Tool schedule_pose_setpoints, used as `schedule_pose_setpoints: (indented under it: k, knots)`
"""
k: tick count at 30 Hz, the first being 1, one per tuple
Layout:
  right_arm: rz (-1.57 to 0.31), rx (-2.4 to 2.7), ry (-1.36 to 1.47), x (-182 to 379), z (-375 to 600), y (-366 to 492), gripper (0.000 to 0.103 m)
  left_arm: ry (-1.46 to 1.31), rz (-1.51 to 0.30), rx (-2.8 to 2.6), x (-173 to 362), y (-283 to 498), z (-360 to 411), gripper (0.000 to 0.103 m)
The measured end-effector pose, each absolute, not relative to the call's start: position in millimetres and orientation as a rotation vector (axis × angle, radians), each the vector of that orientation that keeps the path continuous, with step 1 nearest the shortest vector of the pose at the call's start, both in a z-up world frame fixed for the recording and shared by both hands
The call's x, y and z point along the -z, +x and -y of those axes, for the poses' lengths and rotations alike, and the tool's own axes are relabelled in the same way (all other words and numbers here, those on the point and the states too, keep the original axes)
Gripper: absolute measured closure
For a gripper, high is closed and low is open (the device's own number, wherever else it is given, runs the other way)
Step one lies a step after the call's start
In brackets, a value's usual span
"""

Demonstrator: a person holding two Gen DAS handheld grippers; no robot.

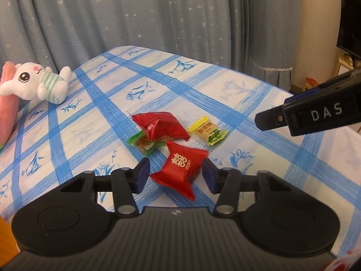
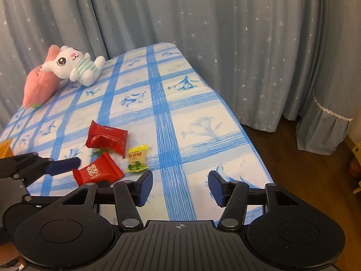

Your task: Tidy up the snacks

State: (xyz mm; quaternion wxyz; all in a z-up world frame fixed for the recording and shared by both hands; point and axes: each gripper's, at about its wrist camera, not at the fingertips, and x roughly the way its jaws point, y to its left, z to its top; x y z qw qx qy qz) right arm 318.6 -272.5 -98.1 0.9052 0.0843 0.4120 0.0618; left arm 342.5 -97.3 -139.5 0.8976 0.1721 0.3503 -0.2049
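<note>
A bed covered in a blue plaid sheet (image 2: 171,117) is being used as the work surface, with a starry curtain (image 2: 203,22) hung behind it. A plush bunny (image 2: 76,67) is propped on a pink pillow (image 2: 40,85) at the far corner, well apart from the snacks, so probably just decor.

The left gripper (image 1: 176,176) is spread wide with the near red packet (image 1: 180,169) sat between its pads, untouched as far as can be told; a pinch looks lined up. The right gripper (image 2: 180,185) is held open over bare sheet, nothing gripped.

The bigger red packet (image 1: 161,125) is lying over a green candy (image 1: 144,143), and a yellow candy (image 1: 208,133) is just beside them.
</note>
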Motion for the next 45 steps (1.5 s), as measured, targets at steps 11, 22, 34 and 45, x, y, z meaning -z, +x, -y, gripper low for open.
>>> schedule_pose_setpoints:
  k: [11,22,34,45]
  knots:
    - [-0.856,-0.16,0.143,105.7,260.8,332.0,0.053,0.249,-0.755,0.393,135.4,329.0,78.1,0.08]
    - [-0.837,-0.288,0.075,118.3,225.2,358.1,0.067,0.099,-0.787,0.246,122.3,298.3,34.7,0.08]
    - [-0.832,-0.254,-0.039,128.6,204.3,360.6,0.082,0.046,-0.788,0.212,115.5,284.7,22.9,0.08]
    - [-0.818,-0.295,0.017,91.1,190.5,299.9,0.083,-0.014,-0.774,0.169,80.0,239.9,-0.6,0.08]
